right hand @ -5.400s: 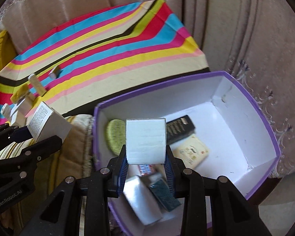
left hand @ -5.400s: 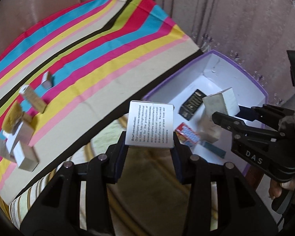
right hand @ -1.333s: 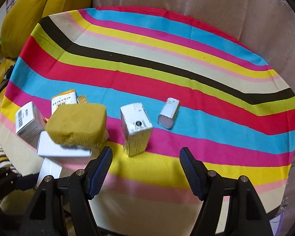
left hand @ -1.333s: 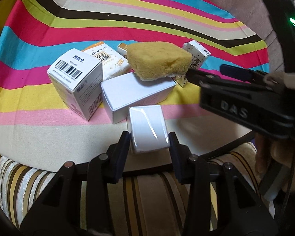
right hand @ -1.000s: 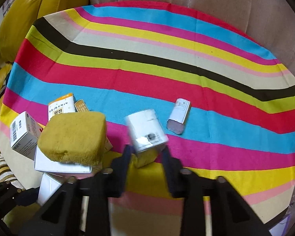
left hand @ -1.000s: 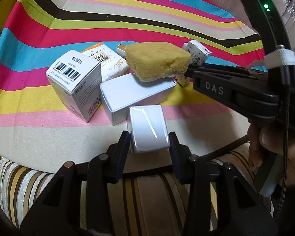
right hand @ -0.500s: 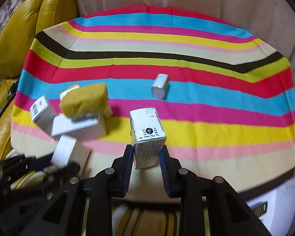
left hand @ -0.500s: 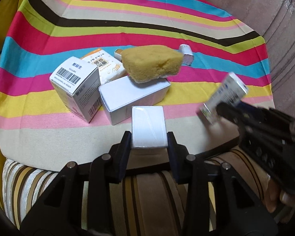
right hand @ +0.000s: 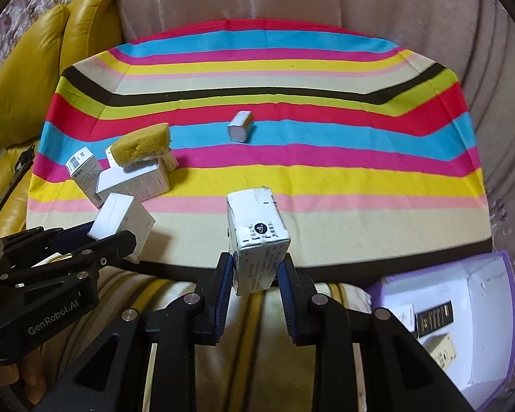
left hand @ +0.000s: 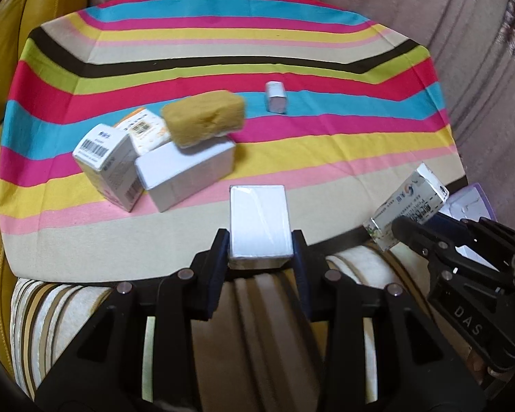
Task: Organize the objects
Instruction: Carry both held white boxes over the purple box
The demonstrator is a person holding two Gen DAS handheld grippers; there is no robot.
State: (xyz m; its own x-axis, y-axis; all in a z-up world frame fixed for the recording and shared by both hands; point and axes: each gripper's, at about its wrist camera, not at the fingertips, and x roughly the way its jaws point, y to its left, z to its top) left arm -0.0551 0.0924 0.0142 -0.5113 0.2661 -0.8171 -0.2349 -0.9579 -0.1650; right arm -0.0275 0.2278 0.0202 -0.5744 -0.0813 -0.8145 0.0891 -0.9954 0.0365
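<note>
Each tool pinches a carton between its pads — left tool [left hand: 260, 244] a plain white box [left hand: 258, 220], right tool [right hand: 254, 267] a printed carton [right hand: 257, 237].

The purple box [right hand: 508, 312] beside the striped cloth [right hand: 257, 171] is cut off by the right wrist picture's edge, and the labels on the things inside it are too small to read. The yellow sponge [left hand: 202, 122] hides part of the white carton [left hand: 185, 171] beneath it. Print on the barcode box [left hand: 106, 168] is blurred.
</note>
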